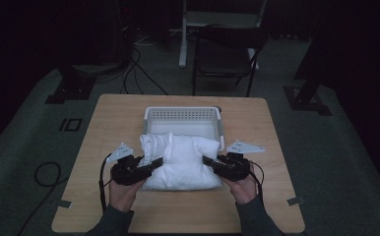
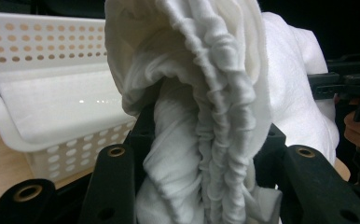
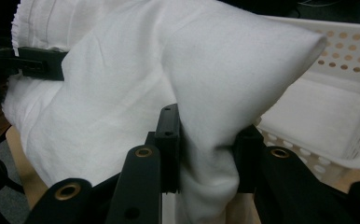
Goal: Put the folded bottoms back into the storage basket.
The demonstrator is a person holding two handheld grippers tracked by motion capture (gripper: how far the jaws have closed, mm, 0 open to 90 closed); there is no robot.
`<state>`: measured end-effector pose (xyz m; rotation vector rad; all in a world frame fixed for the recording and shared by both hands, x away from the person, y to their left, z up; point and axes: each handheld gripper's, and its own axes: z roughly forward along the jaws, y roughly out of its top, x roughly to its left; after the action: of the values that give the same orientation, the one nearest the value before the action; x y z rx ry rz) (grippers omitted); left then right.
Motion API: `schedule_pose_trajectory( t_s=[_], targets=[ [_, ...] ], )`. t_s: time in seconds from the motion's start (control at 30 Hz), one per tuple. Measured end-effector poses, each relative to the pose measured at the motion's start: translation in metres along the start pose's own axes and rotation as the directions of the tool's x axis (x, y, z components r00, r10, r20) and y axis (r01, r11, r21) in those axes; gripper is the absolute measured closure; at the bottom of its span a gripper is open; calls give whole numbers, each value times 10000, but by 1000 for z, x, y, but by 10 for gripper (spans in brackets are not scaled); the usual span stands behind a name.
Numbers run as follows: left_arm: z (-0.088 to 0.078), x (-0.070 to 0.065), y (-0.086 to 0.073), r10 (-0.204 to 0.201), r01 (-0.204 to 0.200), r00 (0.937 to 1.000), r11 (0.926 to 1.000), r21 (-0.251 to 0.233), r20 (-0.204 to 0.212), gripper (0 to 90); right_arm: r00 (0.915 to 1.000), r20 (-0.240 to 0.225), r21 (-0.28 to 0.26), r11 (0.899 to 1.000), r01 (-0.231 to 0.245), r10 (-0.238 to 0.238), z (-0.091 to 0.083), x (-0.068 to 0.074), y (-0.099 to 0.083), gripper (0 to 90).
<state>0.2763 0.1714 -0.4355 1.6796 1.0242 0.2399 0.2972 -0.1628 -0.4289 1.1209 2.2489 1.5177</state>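
- Left tongs (image 1: 151, 163) and right tongs (image 1: 208, 161) each clench 1 end of a white pillow (image 1: 185, 162) just before the basket (image 1: 183, 114).
- Best raise both ends level to clear the rim.

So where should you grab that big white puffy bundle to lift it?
By its two ends, one from each side. The white bundle is wide and floppy, so the left hand-held gripper pinches its gathered end and the right hand-held gripper its smooth corner.

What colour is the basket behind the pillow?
White, with perforated walls; the basket shows best in the left gripper view.
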Motion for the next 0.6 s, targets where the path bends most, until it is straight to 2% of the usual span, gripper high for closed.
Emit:
schedule_pose_trajectory(
  t_s=[0.17, 0.6],
  targets=[
    [3, 2, 6, 97, -97, 10000, 10000, 17, -14, 551, 10000, 48, -79, 10000, -13, 14, 0, -2, 4, 704],
    [11, 13, 18, -50, 50, 10000, 10000, -51, -19, 551, 9997, 206, -53, 9999, 133, -132, 9, -9, 18, 705]
  ],
)
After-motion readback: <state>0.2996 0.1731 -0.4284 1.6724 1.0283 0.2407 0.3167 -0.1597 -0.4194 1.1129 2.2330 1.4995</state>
